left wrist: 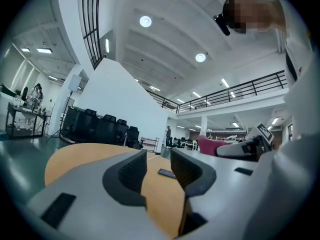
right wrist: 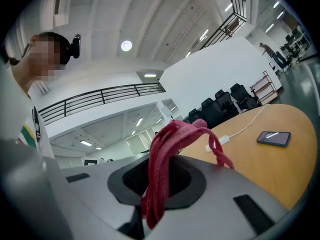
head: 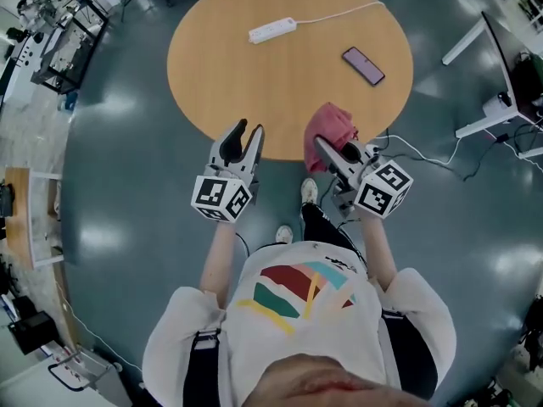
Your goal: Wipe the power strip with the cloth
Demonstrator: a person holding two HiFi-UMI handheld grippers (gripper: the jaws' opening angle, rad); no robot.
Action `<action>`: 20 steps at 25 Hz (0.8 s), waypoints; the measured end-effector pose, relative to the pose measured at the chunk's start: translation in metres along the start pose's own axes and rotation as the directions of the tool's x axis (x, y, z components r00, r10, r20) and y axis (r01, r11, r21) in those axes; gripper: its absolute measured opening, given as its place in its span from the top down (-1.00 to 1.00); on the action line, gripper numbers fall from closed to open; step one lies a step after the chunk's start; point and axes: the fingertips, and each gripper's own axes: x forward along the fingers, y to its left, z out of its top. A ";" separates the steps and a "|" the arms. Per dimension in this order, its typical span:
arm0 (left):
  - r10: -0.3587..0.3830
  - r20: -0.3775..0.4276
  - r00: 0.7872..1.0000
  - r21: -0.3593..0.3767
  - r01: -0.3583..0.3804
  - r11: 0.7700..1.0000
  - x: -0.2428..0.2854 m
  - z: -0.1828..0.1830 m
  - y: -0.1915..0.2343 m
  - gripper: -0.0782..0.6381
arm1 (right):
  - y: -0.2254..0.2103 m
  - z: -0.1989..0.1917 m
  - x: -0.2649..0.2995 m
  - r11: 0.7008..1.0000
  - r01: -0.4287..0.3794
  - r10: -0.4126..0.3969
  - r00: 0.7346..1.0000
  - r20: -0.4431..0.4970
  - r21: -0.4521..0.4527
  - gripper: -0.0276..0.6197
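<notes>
Power strip: white, lying flat on the far part of the round tabletop, left of its middle. Nothing touches it.
Power strip, right gripper view: small and pale on the wood, beyond the cloth.
Cable: white, running from the strip's right end across the far part of the tabletop toward its far right rim.
Cloth: red and bunched, over the tabletop's near rim right of the middle, well apart from the strip. Whether it rests on the wood cannot be told.
Cloth, right gripper view: a fold rises out of the jaws and a thin strand droops over the side.
Right gripper: at the tabletop's near rim, pointing across the tabletop, jaws closed on the cloth — the fabric fills the gap between them.
Left gripper: at the tabletop's near rim about the middle, jaws part way apart with a narrow gap.
Left gripper, own view: nothing stands between the jaws — only bare wood and the phone show beyond them.
Phone: dark and flat on the right part of the tabletop, apart from the strip.
Marker cubes: one on each gripper, left and right, both just off the tabletop's near rim.
Floor: grey-green and glossy, all round the tabletop.
Person: stands at the tabletop's near side in a white shirt with a coloured print.
</notes>
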 end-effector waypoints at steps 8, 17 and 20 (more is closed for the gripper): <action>0.024 -0.021 1.000 0.052 -0.023 0.998 0.152 0.023 0.030 0.19 | -0.125 0.079 0.023 0.999 -0.041 0.041 0.999 -0.016 0.015 0.79; 0.023 -0.148 0.989 0.085 -0.010 0.996 0.241 0.008 0.097 0.05 | -0.189 0.103 0.063 0.999 -0.037 0.038 0.998 -0.049 0.027 0.79; 0.011 -0.246 0.969 0.172 0.032 0.985 0.278 -0.006 0.140 0.01 | -0.209 0.112 0.092 0.999 -0.029 0.030 0.998 -0.063 0.014 0.80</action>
